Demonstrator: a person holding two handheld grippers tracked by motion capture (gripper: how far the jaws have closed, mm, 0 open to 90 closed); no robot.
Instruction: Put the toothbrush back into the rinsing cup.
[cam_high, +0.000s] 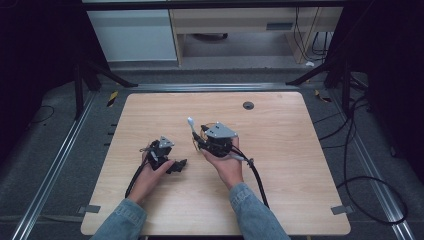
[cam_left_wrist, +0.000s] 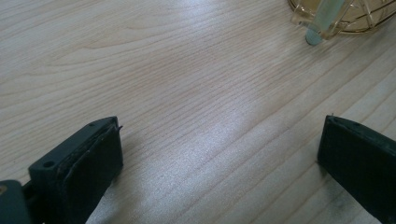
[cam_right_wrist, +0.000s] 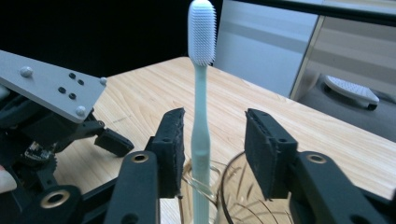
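The toothbrush (cam_right_wrist: 201, 93) stands upright in a clear glass cup (cam_right_wrist: 233, 196) near the middle of the table (cam_high: 280, 135), its handle between the spread fingers (cam_right_wrist: 170, 144) of the right gripper (cam_right_wrist: 212, 149), nearer the left one. The left gripper (cam_left_wrist: 219, 154) is also spread, holding nothing, beside the cup.

- The high view looked forward and down from above the person's side, taking in the whole pale wooden tabletop (cam_high: 280, 150).
- The left gripper view sat close over the tabletop (cam_left_wrist: 187, 93), looking along its black fingers (cam_left_wrist: 79, 163).
- The right gripper view faced level across the tabletop (cam_right_wrist: 289, 116).
- The gripper views shared the pale green toothbrush (cam_right_wrist: 201, 116) (cam_left_wrist: 322, 23) and the clear amber holder (cam_left_wrist: 364, 18) (cam_right_wrist: 243, 196).
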